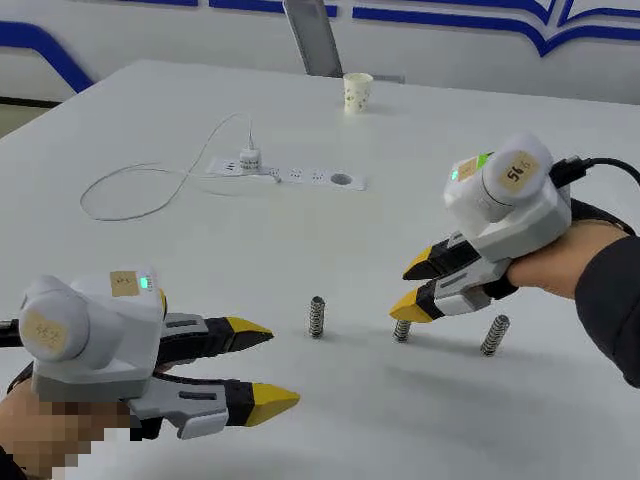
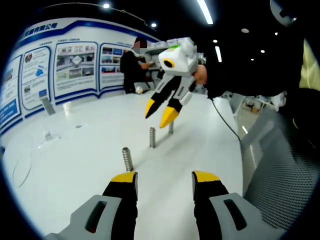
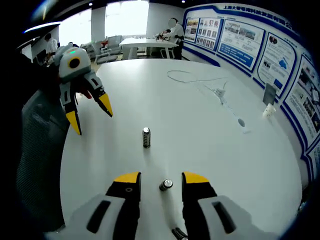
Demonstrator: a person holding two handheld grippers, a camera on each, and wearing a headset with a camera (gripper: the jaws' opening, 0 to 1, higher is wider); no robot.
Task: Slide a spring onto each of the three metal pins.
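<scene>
Three short metal pins stand in a row on the white table [image 1: 300, 250], each with a coiled spring around it: the left pin [image 1: 317, 317], the middle pin [image 1: 402, 330] and the right pin [image 1: 494, 335], which leans. My right gripper [image 1: 408, 290] hovers open just above the middle pin; in its own view the right gripper [image 3: 161, 179] has that pin's top [image 3: 166, 185] between its yellow tips. My left gripper [image 1: 272, 365] is open and holds nothing, a little left of the left pin [image 2: 128, 158]. The left gripper [image 2: 164, 177] points along the row.
At the back of the table lie a white power strip [image 1: 290, 175] with a plugged charger, a looping white cable [image 1: 140, 185] and a paper cup [image 1: 357, 92]. A chair back [image 1: 312, 35] stands behind the table. People stand at a distant table [image 3: 150, 42].
</scene>
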